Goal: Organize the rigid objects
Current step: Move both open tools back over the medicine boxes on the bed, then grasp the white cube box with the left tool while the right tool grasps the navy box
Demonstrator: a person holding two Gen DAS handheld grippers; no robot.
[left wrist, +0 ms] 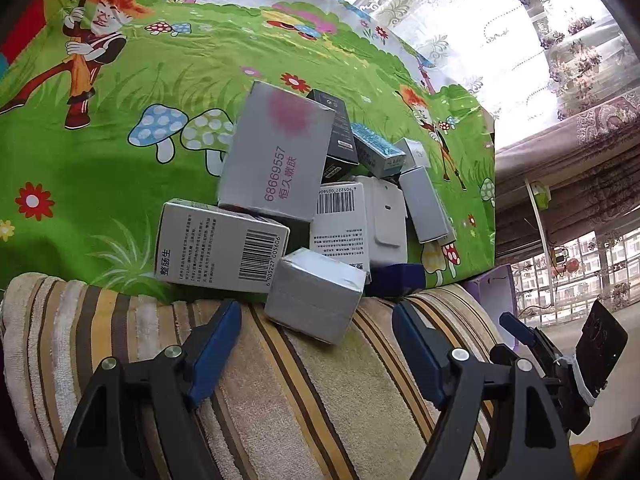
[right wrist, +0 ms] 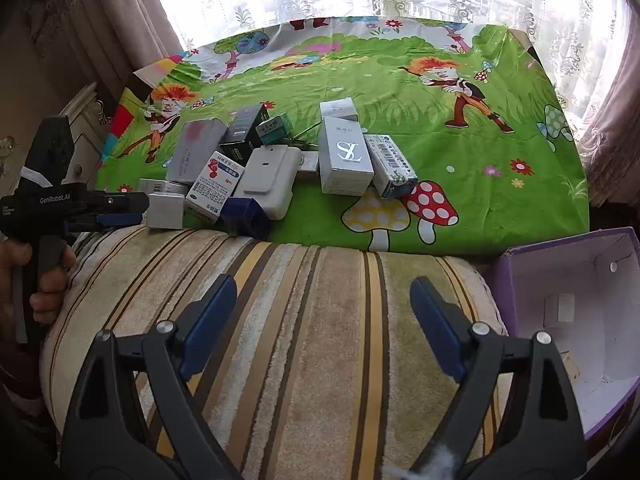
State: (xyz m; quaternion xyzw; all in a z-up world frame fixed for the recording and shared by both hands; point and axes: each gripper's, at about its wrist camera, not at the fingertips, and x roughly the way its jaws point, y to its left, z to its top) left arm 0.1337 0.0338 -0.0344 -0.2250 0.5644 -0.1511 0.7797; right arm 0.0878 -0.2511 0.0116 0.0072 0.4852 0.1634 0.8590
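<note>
Both black grippers hover over a striped beige towel (right wrist: pixel 304 320), blue-padded jaws spread apart and empty: the left gripper (left wrist: pixel 316 344), marked "GenRobot.AI", sits low at the pile's edge, while the right gripper (right wrist: pixel 322 320) hangs back beside an open purple cardboard box (right wrist: pixel 568 312). Just ahead of the left gripper lies a small plain grey carton (left wrist: pixel 316 294); behind it, a grey box printed "68669557" (left wrist: pixel 278 152). A white "SL" carton (right wrist: pixel 346 156) stands on the green cartoon tablecloth (right wrist: pixel 480 184).

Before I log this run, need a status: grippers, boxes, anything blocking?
Left gripper open, empty, small grey box just ahead. Right gripper open, empty, over striped towel. Boxes piled on green cloth; purple box at right. Nothing blocking.
</note>
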